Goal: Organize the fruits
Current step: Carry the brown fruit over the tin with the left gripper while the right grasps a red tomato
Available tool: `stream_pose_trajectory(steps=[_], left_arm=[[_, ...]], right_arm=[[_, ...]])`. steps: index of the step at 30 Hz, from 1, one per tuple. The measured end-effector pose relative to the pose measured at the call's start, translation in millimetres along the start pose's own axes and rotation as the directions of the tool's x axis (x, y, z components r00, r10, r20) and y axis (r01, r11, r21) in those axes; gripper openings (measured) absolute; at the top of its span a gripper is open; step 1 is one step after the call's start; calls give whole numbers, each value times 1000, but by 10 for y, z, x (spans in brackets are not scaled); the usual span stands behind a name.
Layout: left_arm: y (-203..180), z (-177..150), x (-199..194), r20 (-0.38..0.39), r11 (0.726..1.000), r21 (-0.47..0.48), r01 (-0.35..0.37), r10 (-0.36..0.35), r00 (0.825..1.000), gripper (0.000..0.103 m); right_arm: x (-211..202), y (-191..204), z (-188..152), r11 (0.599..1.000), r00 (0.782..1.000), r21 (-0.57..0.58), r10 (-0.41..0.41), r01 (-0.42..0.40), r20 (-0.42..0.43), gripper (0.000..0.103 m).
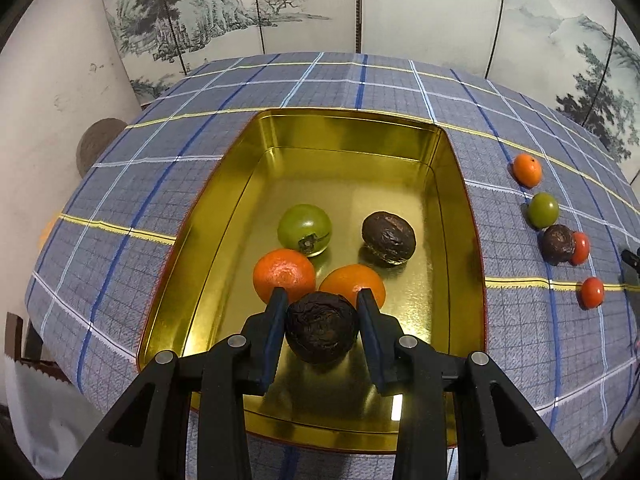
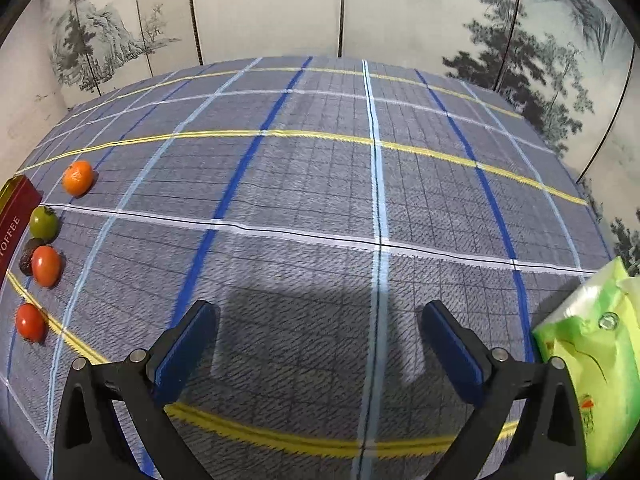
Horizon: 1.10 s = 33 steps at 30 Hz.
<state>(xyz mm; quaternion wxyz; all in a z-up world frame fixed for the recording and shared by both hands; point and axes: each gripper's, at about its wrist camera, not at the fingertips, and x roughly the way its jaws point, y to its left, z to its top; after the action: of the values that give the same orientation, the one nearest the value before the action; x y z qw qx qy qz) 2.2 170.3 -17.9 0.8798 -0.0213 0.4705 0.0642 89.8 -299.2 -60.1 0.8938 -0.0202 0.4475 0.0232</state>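
My left gripper (image 1: pixel 322 300) is shut on a dark wrinkled passion fruit (image 1: pixel 320 330), held over the near part of the gold tin tray (image 1: pixel 192 236). In the tray lie a green tomato (image 1: pixel 305 229), two oranges (image 1: pixel 283 274) (image 1: pixel 354 282) and another dark passion fruit (image 1: pixel 389 242). On the checked cloth right of the tray sit an orange (image 1: pixel 527 169), a green tomato (image 1: pixel 543 210), a dark passion fruit (image 1: pixel 558 243) and two red tomatoes (image 1: pixel 581 247) (image 1: pixel 592 292). My right gripper (image 2: pixel 318 318) is open over bare cloth, with those loose fruits at the far left: the orange (image 2: pixel 78 177) and red tomatoes (image 2: pixel 46 265) (image 2: pixel 30 322).
The tray's red outer wall (image 2: pixel 14 216) shows at the left edge of the right wrist view. A green tissue pack (image 2: pixel 592 360) lies on the cloth by my right gripper's right finger. A painted folding screen (image 1: pixel 304 4) stands behind the table.
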Motion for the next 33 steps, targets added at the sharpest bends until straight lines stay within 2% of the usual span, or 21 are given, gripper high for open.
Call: stream_pose_trajectory(steps=[7,12,14,17,21,23,24,30,33], left_arm=[[53,15,3,9,1000,-16,21,-21,1000,36],[101,-12,-13,9,999,-24,43,-43,999,36],[127,-30,-28,5,998,-31,52,-52,999,36],[137,-43,-43,6,998,-26,55,-55,998,36],[180,-75,-61,5,998,-17,54,-54,999,36],[190,-83,-64,4,998,-20,52,-52,999,36],[200,-100,-65,2,998,-19,54,-53,999,36],[240,-145,-22,-21,999,-9,52,-52,998,36],[244,-160,1,-29,999,-2,53,-53,998,36]], right_arm=[[-334,530,-36,989,995,-112,98,-94,32,93],[-488,1009,-87,964,984,-210,173,-161,39,89],[-525,1201,-108,951,976,-236,214,-202,27,81],[-573,1451,-142,928,965,-276,262,-249,7,77],[-586,1751,-188,900,967,-362,253,-243,-21,68],[-545,1870,-201,889,965,-379,254,-257,-59,57],[-527,1895,-208,886,964,-381,256,-263,-70,55],[-427,2057,-223,873,956,-391,262,-292,-129,48],[-394,2117,-222,869,953,-391,265,-302,-147,41]])
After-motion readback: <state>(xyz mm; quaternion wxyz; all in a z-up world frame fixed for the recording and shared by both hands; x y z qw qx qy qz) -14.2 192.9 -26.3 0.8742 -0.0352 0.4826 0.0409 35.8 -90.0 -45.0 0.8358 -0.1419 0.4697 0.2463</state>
